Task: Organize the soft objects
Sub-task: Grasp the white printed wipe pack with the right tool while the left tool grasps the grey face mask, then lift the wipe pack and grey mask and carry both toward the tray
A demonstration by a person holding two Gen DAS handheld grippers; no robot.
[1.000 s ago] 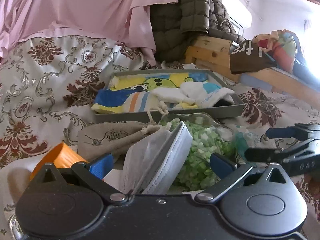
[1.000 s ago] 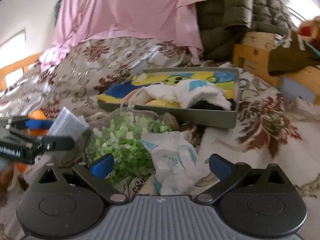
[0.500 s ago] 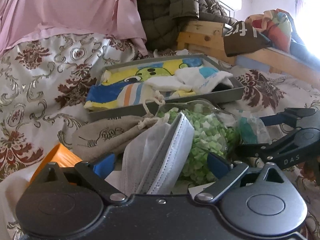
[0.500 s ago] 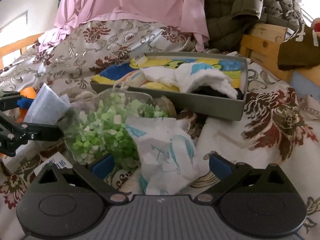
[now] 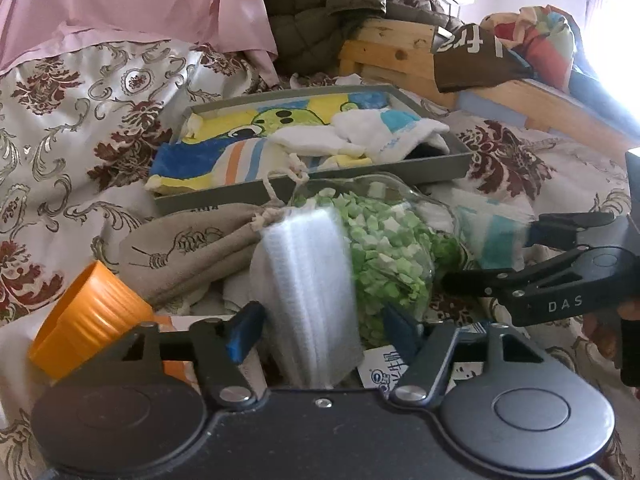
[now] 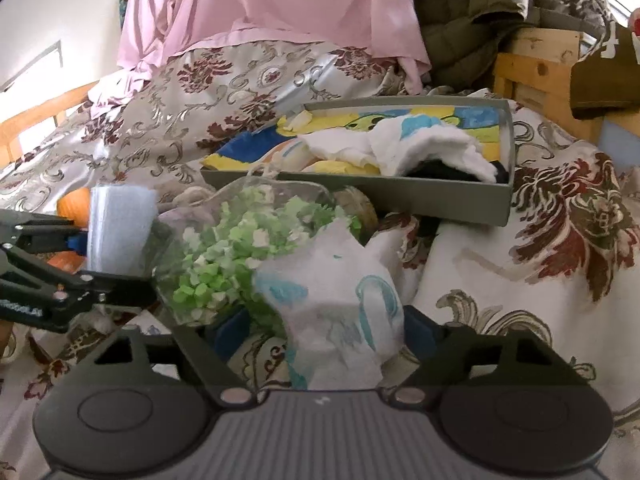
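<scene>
Now left tool [image 5: 320,328] closing round mask stack [image 5: 308,288] — right tool [image 6: 328,328] closing round wipes pack [image 6: 340,312].

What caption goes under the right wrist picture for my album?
Right gripper closing around a white wipes pack, beside a bag of green bits.

Left gripper [image 5: 320,330] angled down, jaws closing, mask stack between pads. Right gripper [image 6: 324,330] angled down alongside, jaws closing round crumpled white pouch.
</scene>
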